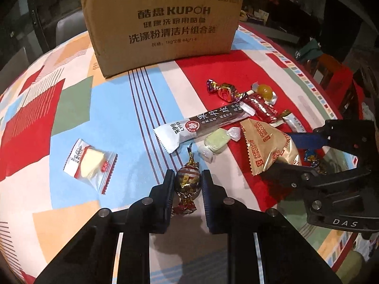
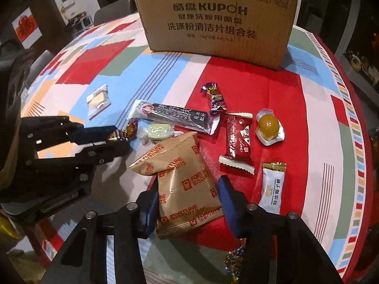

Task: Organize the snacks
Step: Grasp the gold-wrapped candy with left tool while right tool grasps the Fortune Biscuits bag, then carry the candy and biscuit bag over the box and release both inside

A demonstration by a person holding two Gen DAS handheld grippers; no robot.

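Both claws are down on the bench (image 1: 99,108) at once, each claiming its own snack. Left claw (image 1: 187,184) is clenched on a foil candy (image 1: 188,179), pads at its round middle. Right claw (image 2: 187,201) pinches the biscuit bag (image 2: 180,179) across its width. Behind stands the box (image 2: 213,23), likely their destination; other snacks lie loose between.
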